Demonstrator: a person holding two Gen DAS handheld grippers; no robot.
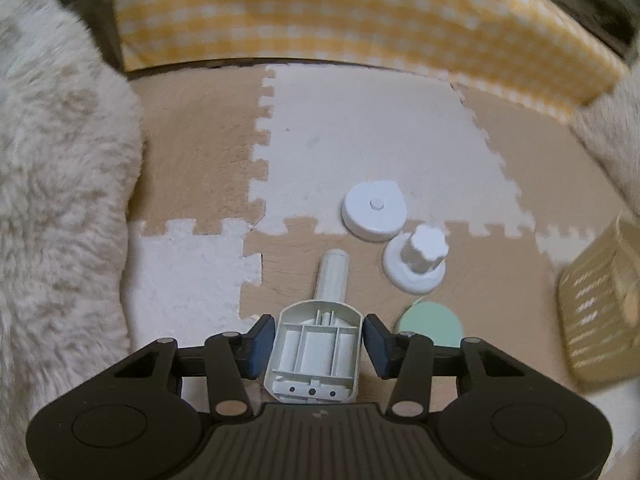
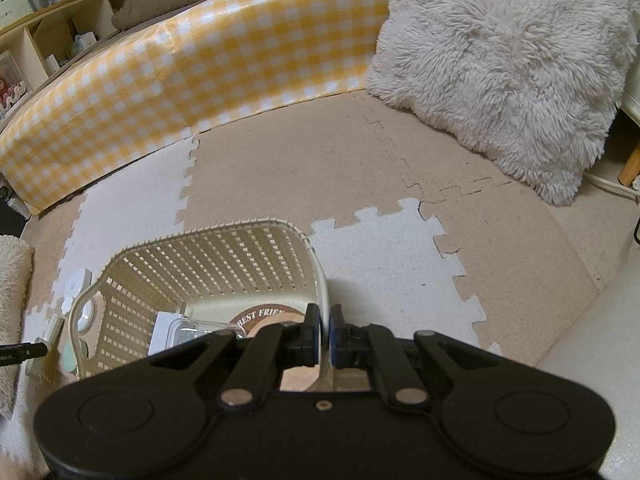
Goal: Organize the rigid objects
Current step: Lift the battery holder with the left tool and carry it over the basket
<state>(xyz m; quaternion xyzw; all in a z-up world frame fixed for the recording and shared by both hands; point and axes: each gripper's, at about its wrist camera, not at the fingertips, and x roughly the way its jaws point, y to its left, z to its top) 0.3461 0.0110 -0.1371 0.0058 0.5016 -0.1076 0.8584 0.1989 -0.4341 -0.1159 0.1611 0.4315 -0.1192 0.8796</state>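
The left tool [image 1: 319, 344] is straddling a pale grey plastic part [image 1: 316, 354], its blue pads standing just off the ribbed, box-like end on either side, so the jaws are open around it rather than pressing. The part is lying on the foam puzzle floor mat [image 1: 360, 128], hollow side up, its long axis running straight away from the tool, with a round stem [image 1: 333, 274] pointing toward the yellow checked panel [image 1: 320, 12]. Just beyond to the right, a smooth white disc [image 1: 374, 210] and a white knob on a round base [image 1: 416, 266] are sitting almost touching; a mint green disc [image 1: 430, 326] is lying beside the right finger.

The right tool [image 2: 325, 334] is clamping shut on the thin rim of the cream lattice basket [image 2: 208, 264], which is holding a clear box [image 2: 180, 330]. A shaggy cushion [image 2: 504, 68] is bordering the far right of the mat, and bare mat is lying open between the basket and the panel.
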